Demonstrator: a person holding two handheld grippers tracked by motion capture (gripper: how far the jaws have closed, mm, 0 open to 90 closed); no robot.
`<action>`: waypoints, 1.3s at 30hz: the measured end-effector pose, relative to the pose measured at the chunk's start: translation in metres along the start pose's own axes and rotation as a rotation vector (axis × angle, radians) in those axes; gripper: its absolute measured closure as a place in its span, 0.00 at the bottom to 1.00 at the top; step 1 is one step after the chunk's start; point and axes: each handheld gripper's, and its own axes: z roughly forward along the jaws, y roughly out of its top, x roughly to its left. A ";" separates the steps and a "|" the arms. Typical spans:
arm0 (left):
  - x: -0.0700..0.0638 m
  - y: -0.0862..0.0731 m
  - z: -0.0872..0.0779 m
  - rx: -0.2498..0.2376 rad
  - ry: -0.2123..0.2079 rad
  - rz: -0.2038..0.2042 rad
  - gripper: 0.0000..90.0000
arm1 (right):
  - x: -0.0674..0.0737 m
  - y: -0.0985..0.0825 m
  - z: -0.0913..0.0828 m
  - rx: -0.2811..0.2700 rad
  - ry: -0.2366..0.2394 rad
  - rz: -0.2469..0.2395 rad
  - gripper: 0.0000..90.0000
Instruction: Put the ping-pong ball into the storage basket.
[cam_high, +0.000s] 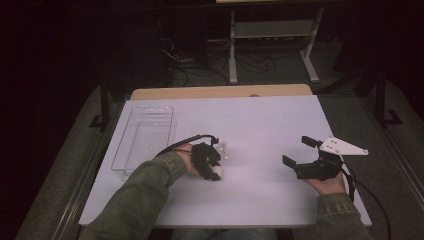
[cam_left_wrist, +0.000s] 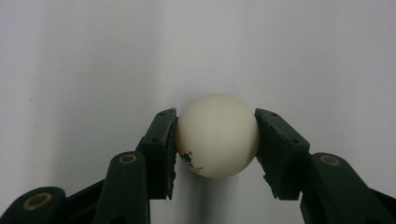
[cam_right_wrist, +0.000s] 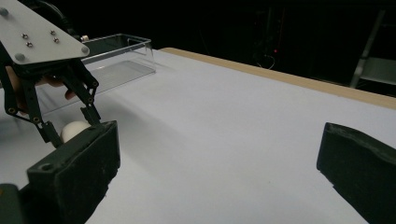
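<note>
Left gripper view: your left gripper (cam_left_wrist: 216, 140) pinches the ball (cam_left_wrist: 217, 136) on the table (cam_left_wrist: 93, 70); your right gripper (cam_high: 300, 152) gapes wide, empty.

Your tabletop (cam_high: 260, 125) lies bare from 12 through to 3 o'clock, clear tray (cam_high: 145, 140) stands as the sole obstacle at 10 o'clock, open passage between left tool (cam_high: 214, 167) and right tool (cam_high: 299, 152), white ball (cam_high: 218, 172) pinched in left tool.

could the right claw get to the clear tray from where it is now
Probably not directly: the right claw sits open at the table's right, and the left claw, shut on the white ball, lies between it and the clear tray.
</note>
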 end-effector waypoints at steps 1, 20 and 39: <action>0.000 0.000 -0.001 -0.001 -0.002 -0.001 0.57 | 0.000 0.000 0.000 0.000 -0.002 -0.002 0.00; -0.001 0.009 -0.034 -0.023 0.015 -0.007 0.57 | 0.002 -0.001 0.001 0.015 0.002 -0.004 0.00; -0.010 0.016 -0.070 0.001 0.048 0.010 0.57 | 0.003 0.000 -0.002 0.006 0.002 0.005 0.00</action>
